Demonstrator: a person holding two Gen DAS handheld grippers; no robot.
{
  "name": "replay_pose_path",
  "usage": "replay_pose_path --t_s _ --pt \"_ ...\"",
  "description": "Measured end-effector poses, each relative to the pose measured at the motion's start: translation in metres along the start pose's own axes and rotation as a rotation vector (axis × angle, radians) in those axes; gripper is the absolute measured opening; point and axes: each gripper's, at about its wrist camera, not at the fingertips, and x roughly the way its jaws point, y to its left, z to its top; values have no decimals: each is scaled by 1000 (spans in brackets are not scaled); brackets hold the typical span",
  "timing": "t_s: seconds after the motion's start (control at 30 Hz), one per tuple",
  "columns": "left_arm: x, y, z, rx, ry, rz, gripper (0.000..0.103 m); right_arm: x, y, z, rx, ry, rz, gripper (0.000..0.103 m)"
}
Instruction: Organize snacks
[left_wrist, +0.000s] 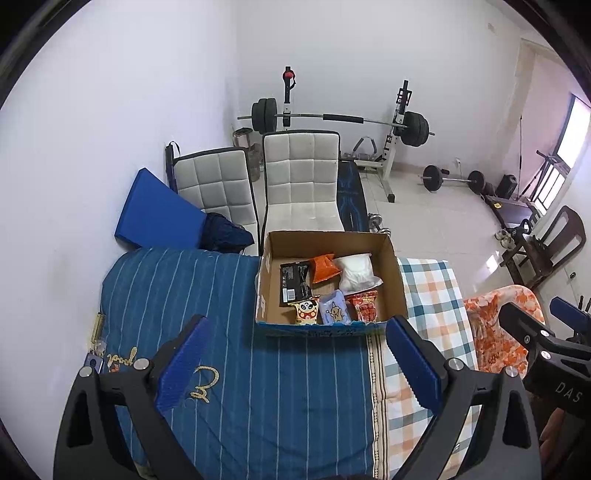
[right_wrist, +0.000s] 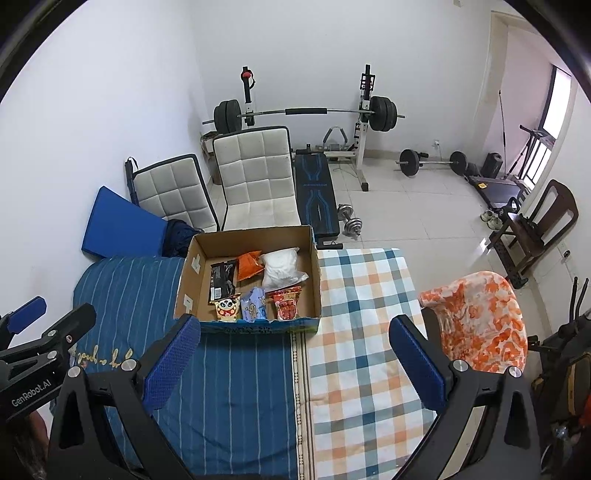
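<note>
Six snack packs: inside cardboard box (left_wrist: 391, 280) on bed (left_wrist: 229, 295).
Left gripper (left_wrist: 299, 365): jaws apart, empty.
Right gripper (right_wrist: 293, 363): jaws apart, empty.

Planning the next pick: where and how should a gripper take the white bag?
Probably from above, jaws across the white bag's bulging middle. It lies flat in the box's far right corner, walls close on two sides, so a sideways approach looks blocked.
</note>
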Motion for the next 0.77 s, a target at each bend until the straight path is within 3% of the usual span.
replay_pose_path --t_s 0.77 --pt "-7 2 0 1 -17 -5 97 -9 11 9 13 -26 -29 103"
